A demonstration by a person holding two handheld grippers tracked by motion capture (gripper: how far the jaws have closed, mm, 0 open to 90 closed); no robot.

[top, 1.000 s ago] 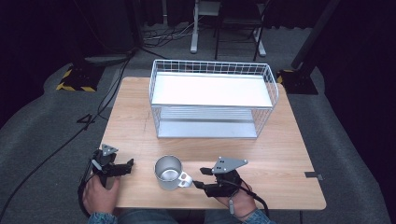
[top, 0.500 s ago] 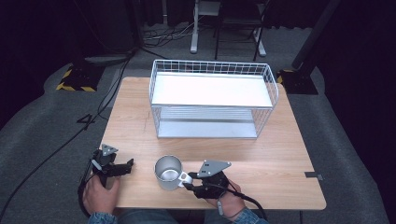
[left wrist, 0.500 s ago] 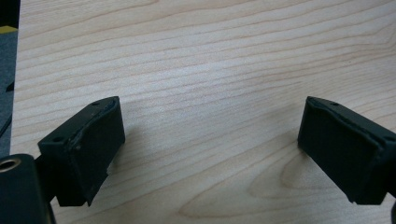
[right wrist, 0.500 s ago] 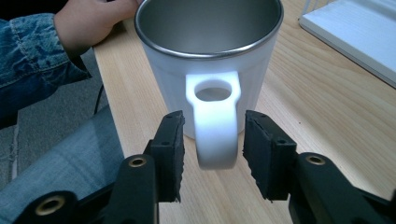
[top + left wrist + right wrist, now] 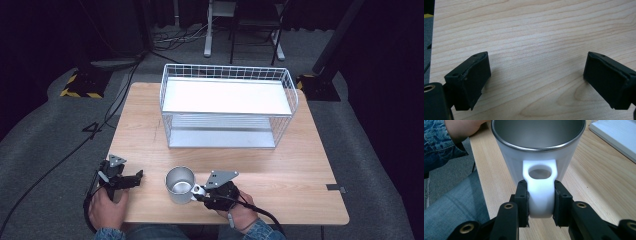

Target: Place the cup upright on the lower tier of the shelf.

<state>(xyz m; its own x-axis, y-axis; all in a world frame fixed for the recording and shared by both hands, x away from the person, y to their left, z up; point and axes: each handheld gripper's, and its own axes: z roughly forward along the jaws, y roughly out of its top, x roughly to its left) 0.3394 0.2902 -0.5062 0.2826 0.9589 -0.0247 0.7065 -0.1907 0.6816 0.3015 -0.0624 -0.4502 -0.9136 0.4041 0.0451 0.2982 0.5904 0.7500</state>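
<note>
A white mug [image 5: 180, 184] with a steel inside stands near the table's front edge, its white handle [image 5: 540, 191] pointing toward the person. My right gripper [image 5: 201, 191] is shut on that handle, both black jaws pressed against its sides, as the right gripper view shows [image 5: 540, 203]. The mug [image 5: 537, 150] stands upright on the wood. My left gripper [image 5: 136, 176] rests low over the front left of the table, open, with bare wood between its jaws [image 5: 536, 77].
A white wire basket rack [image 5: 227, 107] with a white shelf stands at the back middle of the wooden table [image 5: 300, 165]. The person's denim-clad legs [image 5: 454, 202] are just past the front edge. Cables run over the grey floor at left.
My right gripper has moved left to the mug and shut on its handle. The left gripper has stayed in place.
</note>
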